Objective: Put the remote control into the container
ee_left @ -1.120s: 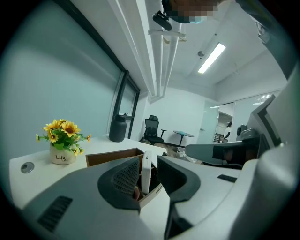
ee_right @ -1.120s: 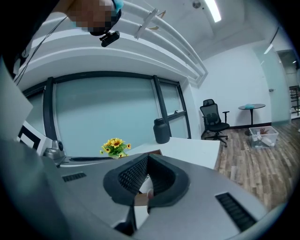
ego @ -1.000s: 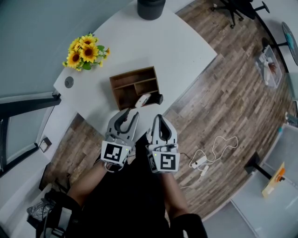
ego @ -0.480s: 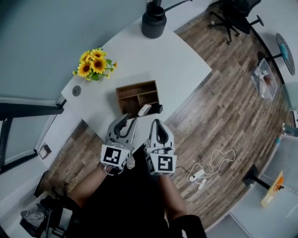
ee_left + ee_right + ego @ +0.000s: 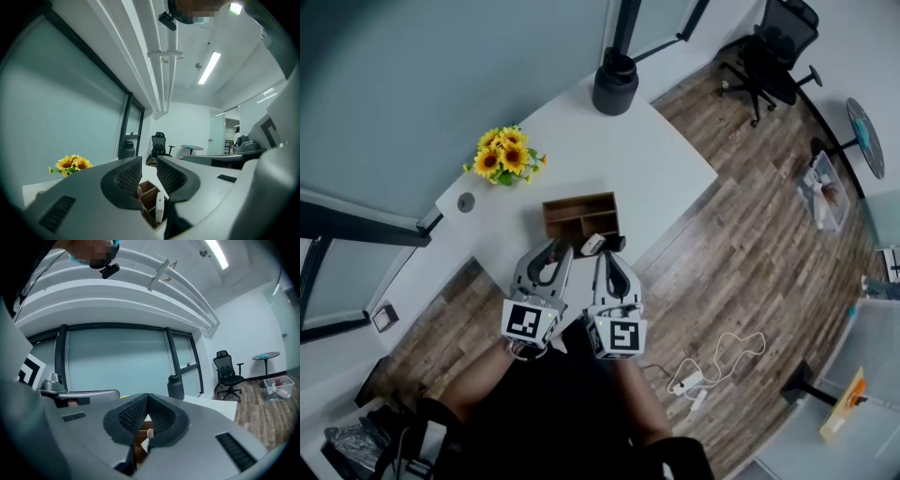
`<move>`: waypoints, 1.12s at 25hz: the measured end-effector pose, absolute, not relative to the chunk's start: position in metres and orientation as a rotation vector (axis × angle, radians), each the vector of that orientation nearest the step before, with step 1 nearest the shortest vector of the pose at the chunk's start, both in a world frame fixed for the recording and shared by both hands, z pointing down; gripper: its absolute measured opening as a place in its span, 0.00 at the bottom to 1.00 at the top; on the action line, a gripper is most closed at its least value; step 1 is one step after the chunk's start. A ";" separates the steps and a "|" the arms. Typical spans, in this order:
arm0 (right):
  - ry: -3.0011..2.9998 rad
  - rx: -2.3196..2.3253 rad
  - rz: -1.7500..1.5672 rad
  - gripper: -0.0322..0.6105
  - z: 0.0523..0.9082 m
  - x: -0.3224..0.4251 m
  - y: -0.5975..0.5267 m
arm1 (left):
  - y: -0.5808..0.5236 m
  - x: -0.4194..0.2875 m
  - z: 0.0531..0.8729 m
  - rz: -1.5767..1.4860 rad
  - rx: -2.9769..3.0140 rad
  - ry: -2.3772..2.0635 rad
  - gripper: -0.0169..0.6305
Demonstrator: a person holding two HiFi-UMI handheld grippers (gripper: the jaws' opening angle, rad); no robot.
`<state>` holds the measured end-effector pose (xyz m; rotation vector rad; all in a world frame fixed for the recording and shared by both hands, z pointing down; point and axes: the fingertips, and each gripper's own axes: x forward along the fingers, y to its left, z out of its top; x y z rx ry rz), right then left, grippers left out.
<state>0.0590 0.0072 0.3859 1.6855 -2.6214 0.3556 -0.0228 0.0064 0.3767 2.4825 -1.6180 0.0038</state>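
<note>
Grippers are held side by side above the near edge of a white table [image 5: 675, 159], both pointed toward its far side. The left gripper [image 5: 555, 253] is seen with its jaws narrowly apart, and nothing is gripped between them. The right gripper [image 5: 604, 261] is closed, its ribbed pads brought together at the tips with nothing caught between.

A wooden container [image 5: 579, 214], a brown tray divided into compartments, is placed on the table just beyond the grippers. The white remote control [image 5: 592, 244] is found at the container's near right corner, tilted up on end. Whether it is lodged inside a compartment or only propped against the rim cannot be told. A small black object [image 5: 616, 244] is set just right of it.

Sunflowers [image 5: 508, 155] are placed to the far left of the container, and a dark jug [image 5: 615, 82] is stood at the table's far end. An office chair [image 5: 773, 52] and a white power strip [image 5: 686, 382] are seen on the wood floor [image 5: 750, 234] to the right.
</note>
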 end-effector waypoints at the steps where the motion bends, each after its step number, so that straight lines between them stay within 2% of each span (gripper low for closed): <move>1: -2.623 1.679 0.346 0.06 0.381 0.058 0.006 | 0.006 -0.024 0.373 0.002 2.484 -1.625 0.18; 22: -2.747 1.577 0.234 0.06 0.316 0.021 0.015 | 0.024 -0.070 0.304 -0.097 2.495 -1.802 0.18; 28: -2.805 1.569 0.210 0.06 0.300 0.010 0.023 | 0.035 -0.086 0.290 -0.125 2.476 -1.886 0.10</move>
